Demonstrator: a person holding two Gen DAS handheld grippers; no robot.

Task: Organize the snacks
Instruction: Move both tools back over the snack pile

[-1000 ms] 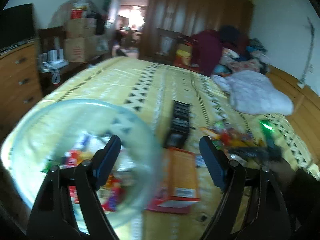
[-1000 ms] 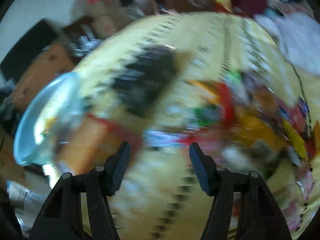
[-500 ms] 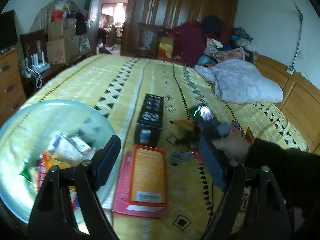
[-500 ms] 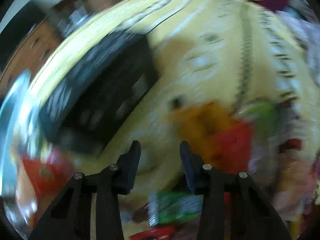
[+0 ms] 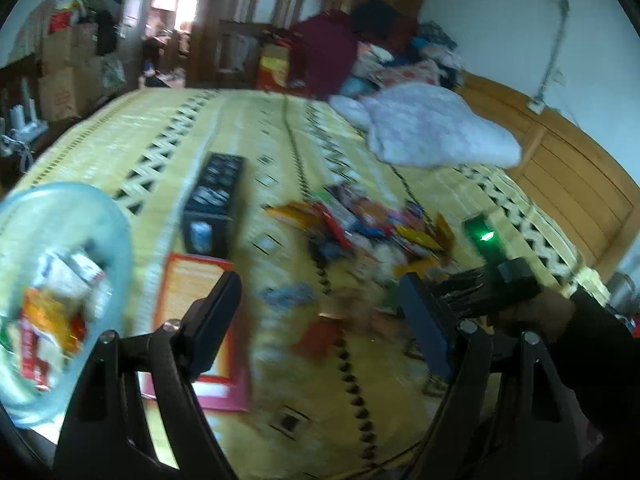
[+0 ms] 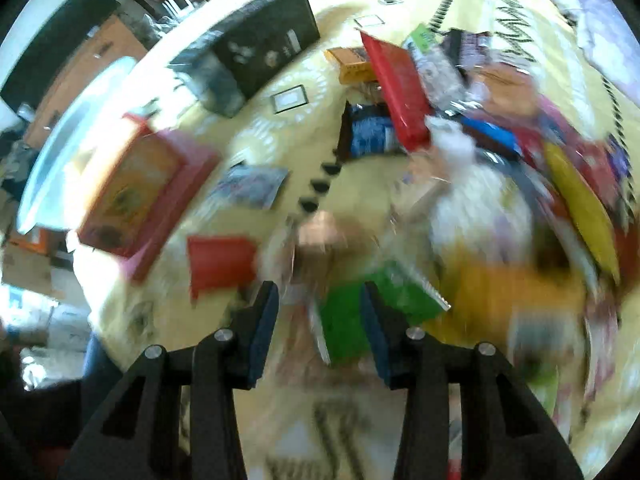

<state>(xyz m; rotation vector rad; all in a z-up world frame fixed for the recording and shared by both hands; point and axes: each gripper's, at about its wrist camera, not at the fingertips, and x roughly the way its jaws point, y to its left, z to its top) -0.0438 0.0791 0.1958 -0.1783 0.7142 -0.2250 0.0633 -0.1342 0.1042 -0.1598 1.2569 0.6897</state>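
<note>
Swinging back over the snack pile (image 6: 460,128), your right gripper (image 6: 318,312) points steeply down at the loose packets on the yellow bedspread (image 5: 248,136). Its jaws are opening a touch after a quick narrowing, and nothing is pinched; a green packet (image 6: 352,320) lies on the bed just past the tips, partly behind the right finger. Looks like you're lining up the next pick, prob. that green one, w/ a red packet (image 6: 220,260) just to its left as the alt.

Your left gripper (image 5: 320,312) hangs w/ fingers spread wide and empty, over bare bedspread between the orange-red box (image 5: 192,320) and the pile.

Vs a second ago: the clear bowl (image 5: 100,216), w/ several packets already in it, has slid from under the left jaws to the far left edge of the left view, so that hand has drifted toward the pile. The right view was over the black box (image 6: 260,40) half a sec ago; now it's on the snacks. Most of the pile is still unsorted.
</note>
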